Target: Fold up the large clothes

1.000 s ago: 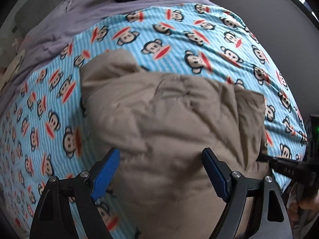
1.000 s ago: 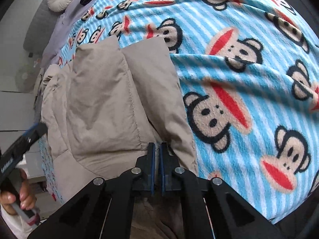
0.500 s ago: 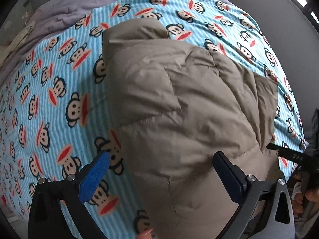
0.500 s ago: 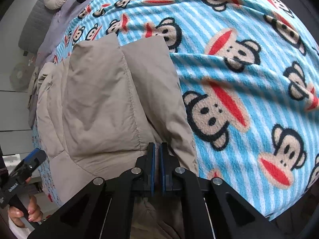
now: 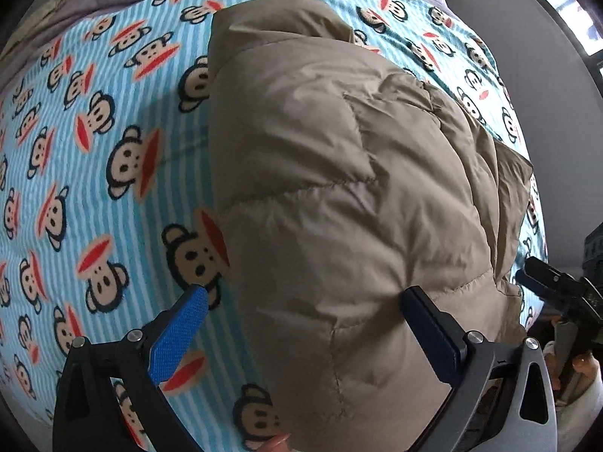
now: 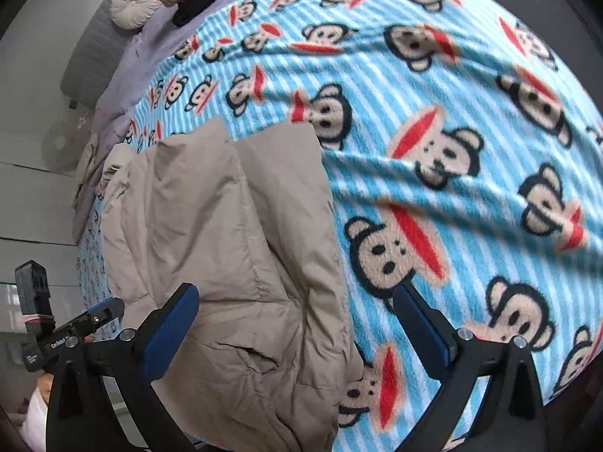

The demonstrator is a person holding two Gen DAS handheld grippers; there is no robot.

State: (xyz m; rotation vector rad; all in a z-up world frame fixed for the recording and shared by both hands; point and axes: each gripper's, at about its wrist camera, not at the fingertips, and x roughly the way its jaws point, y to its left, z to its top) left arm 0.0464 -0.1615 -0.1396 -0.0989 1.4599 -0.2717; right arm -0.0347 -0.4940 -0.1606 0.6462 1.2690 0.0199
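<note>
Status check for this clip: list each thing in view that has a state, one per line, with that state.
Beige puffer jacket: folded into a bulky bundle, lying on the blanket, held by neither tool.
Left tool: open, fingers straddling the jacket's near edge.
Right tool: open, above the jacket's corner.
Monkey-print blanket: spread flat over the bed.

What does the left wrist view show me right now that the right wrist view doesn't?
Only the left wrist view: the window at the upper right and the jacket's puffy quilted top, filling the space between the open left tool.

Only the right wrist view: the round cushion and the grey headboard at the far end, and the jacket's right edge lying between the open right tool.

Both: the tan jacket folded on the monkey blanket, and each other's tool.
</note>
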